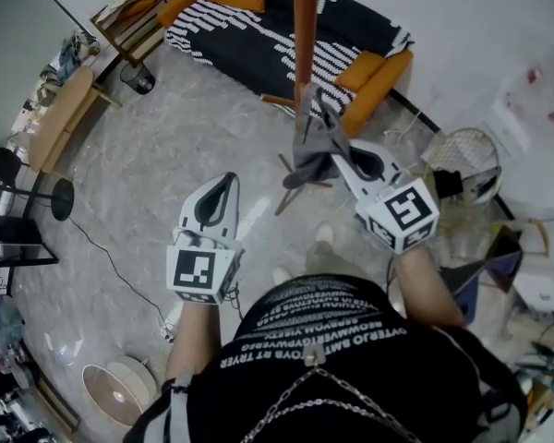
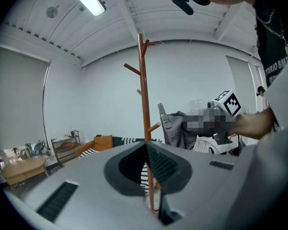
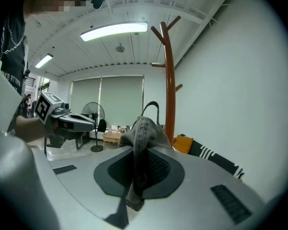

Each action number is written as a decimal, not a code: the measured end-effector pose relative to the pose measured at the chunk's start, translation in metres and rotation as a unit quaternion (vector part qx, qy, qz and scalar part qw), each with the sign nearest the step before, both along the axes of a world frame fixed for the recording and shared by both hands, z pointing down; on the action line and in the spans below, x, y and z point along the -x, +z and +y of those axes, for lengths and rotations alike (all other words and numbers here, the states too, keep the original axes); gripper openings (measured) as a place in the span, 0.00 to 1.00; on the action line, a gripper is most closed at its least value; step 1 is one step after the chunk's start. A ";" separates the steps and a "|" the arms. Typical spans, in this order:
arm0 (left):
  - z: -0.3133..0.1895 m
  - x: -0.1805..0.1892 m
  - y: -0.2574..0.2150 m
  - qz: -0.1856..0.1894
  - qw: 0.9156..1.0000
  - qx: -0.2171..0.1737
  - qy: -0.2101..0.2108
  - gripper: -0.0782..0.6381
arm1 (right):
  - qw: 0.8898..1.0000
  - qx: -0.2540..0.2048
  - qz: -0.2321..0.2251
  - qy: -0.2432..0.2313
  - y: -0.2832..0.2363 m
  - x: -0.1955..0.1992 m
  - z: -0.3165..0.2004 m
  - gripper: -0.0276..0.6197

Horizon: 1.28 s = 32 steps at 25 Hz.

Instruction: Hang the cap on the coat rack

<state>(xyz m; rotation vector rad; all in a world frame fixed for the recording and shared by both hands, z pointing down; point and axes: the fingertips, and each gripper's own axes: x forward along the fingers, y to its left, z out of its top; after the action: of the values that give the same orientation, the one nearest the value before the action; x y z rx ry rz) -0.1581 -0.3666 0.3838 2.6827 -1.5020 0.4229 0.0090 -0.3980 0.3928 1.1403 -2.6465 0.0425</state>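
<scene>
Head view looks steeply down on the person's black printed shirt [image 1: 351, 358] and both grippers held out over a pale marble-look floor [image 1: 148, 210]. The right gripper [image 1: 332, 153] is clamped on a grey cap [image 1: 312, 141], which hangs bunched from its jaws in the air right against the reddish-brown pole of the coat rack [image 1: 305, 26]. The left gripper [image 1: 227, 183] is lower and to the left, well apart from the cap, and its marker cube [image 1: 203, 273] faces up.

In the right gripper view the jaws press on a stitched grey band of the cap [image 3: 144, 133]. The band runs down between the pads, and the rest of the fabric is heaped over the tips. The coat rack [image 3: 169, 80] rises just behind it to forked pegs near the ceiling. A standing fan [image 3: 91, 114] is farther back in the room, and the left gripper [image 3: 69, 121] shows at the left.

In the left gripper view its own jaw tips meet with nothing caught between them. Past them stands the coat rack [image 2: 144, 104], and the cap [image 2: 180, 128] is just to the right of the pole, beside a low peg [image 2: 154, 127]. I cannot tell whether cap and peg touch. The right gripper [image 2: 225, 104] holds the cap from the far side.

A black-and-white striped sofa [image 1: 258, 49] with orange cushions stands against the wall behind the rack, and a wooden table [image 1: 60, 113] sits off to the left.
</scene>
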 end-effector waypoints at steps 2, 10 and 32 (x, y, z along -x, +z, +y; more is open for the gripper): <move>-0.007 -0.003 0.004 -0.001 1.000 0.003 -0.002 0.11 | 1.000 0.005 0.002 -0.002 0.009 -0.001 -0.009 0.07; -0.019 -0.010 0.014 -0.007 1.000 0.012 -0.005 0.11 | 1.000 0.022 0.008 -0.012 0.033 -0.003 -0.030 0.07; -0.020 0.005 0.008 -0.006 1.000 0.007 -0.012 0.11 | 0.993 0.089 0.072 0.003 0.087 0.006 -0.040 0.19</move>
<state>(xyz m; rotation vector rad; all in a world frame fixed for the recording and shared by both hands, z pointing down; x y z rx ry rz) -0.1633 -0.3866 0.3922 2.6541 -1.5258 0.4461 0.0033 -0.4384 0.4796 1.0524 -2.4568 0.1859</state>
